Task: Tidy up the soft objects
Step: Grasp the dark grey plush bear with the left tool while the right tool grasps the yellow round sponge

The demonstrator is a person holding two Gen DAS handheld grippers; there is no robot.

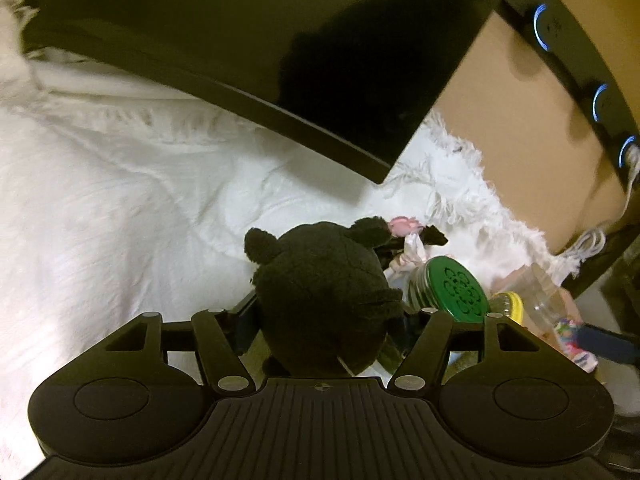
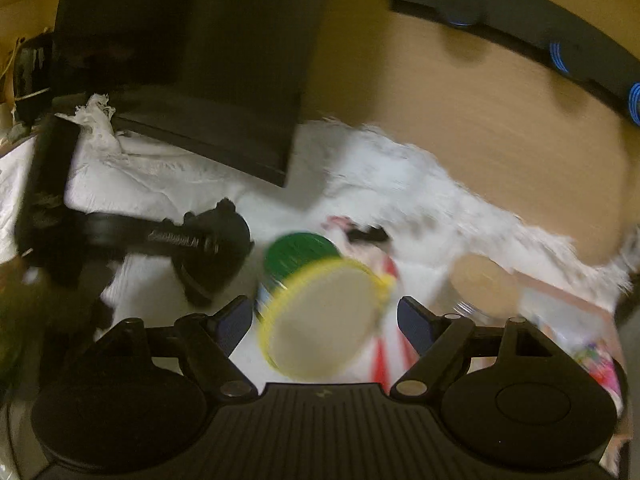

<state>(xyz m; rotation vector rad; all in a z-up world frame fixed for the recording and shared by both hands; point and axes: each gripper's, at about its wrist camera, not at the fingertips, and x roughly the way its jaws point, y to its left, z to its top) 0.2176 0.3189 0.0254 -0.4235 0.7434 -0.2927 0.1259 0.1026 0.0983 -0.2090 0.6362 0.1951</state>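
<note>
White blanket (image 1: 120,200); black plush (image 1: 324,292) hides left jaws.

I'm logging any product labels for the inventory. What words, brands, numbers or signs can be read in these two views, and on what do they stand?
No text can be read in either view.
green lid: an embossed pattern of rings only, no letters.
yellow-lidded jar: its label is too blurred to read.
left gripper: a pale marking on its body, too blurred to read.
right gripper: only a small mark on its body, not legible.
black plush toy: no tag lettering shows.
</note>
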